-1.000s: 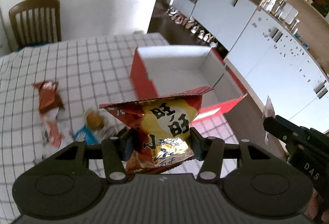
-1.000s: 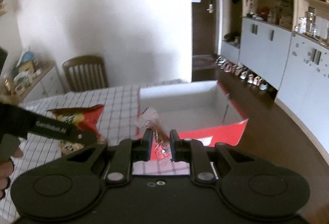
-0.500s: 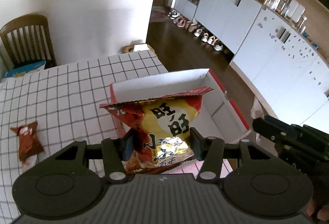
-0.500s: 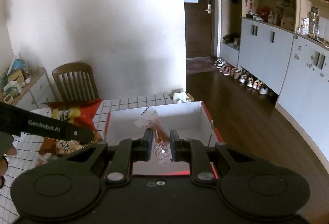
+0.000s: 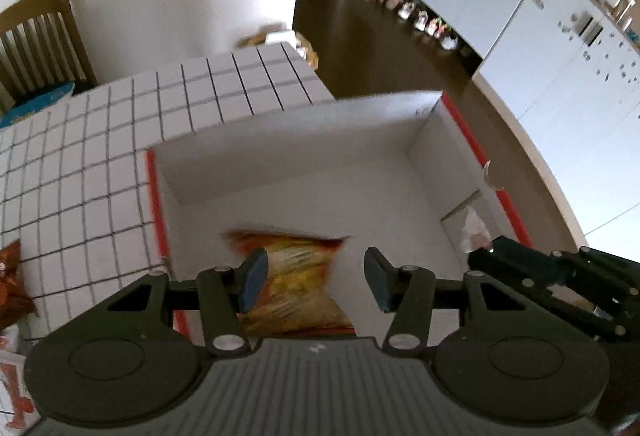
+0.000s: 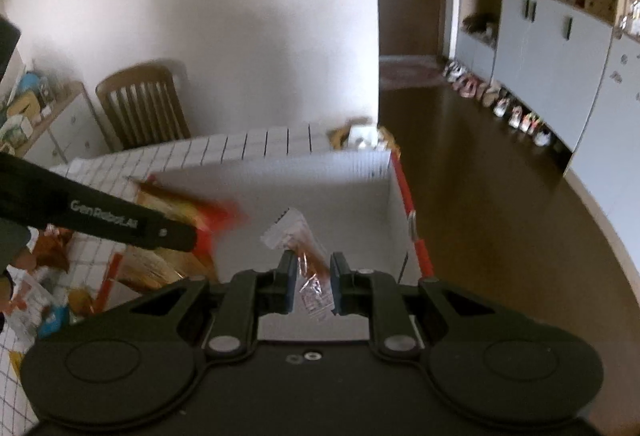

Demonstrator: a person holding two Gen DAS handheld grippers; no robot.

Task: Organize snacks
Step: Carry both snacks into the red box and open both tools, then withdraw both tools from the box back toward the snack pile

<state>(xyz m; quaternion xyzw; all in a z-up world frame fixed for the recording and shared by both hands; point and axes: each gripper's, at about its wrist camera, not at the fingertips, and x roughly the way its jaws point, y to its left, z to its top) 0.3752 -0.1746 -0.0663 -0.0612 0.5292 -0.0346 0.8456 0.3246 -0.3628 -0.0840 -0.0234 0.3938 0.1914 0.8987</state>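
While the left gripper [image 5: 316,278] gapes over a blurred red-and-yellow crinkled foil snack bag [image 5: 294,282] (inside the red-edged white cardboard box [image 5: 424,108]), the right gripper [image 6: 313,284] pinches a small clear plastic sachet [image 6: 298,242], long axis pointing away.

Soft daylight, fairly bright; white wall evenly lit, dark wood floor dim. Strong fisheye bending at edges, black vignette in right-wrist corners. Red-and-yellow crinkled foil snack bag [image 5: 294,276] smeared by motion blur; white-lined red cardboard box [image 5: 320,140] rim slightly soft.

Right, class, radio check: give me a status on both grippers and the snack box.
Left gripper open, red-and-yellow chip bag blurred below it in the white box. Right gripper shut on small clear snack packet over box. Nothing blocking.
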